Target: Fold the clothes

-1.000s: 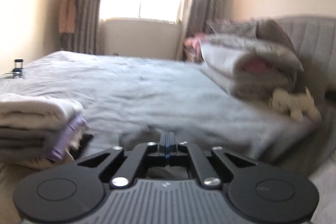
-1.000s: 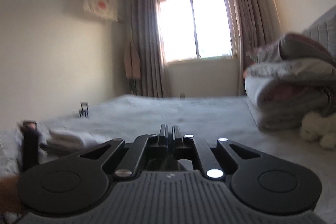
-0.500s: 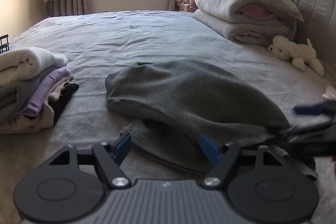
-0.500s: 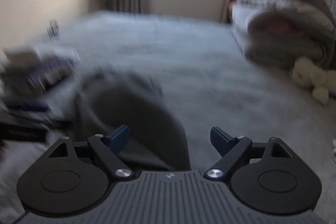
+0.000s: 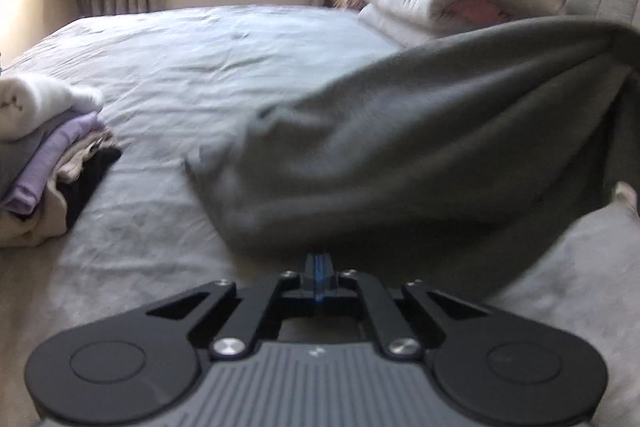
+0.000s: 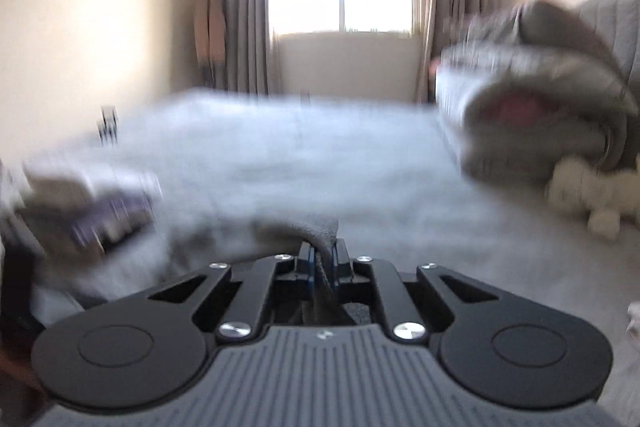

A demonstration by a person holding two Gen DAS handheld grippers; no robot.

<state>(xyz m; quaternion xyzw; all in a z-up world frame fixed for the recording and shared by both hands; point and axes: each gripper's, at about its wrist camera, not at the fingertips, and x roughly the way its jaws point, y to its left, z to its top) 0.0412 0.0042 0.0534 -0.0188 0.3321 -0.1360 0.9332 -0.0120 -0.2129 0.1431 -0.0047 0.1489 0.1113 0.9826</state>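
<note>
Left tongs (image 5: 318,269) pinching shut on the grey garment (image 5: 420,147), lifting it up over the bed (image 5: 200,67) toward 2 o'clock. Right tongs (image 6: 322,261) squeezing a grey fold of it too. Sitting at 9 o'clock: folded pile (image 5: 44,155). Resting at 3 o'clock: quilts (image 6: 540,99).

Left gripper (image 5: 318,273) points forward with jaws pressed together; right gripper (image 6: 323,261) has jaws nearly closed.
</note>
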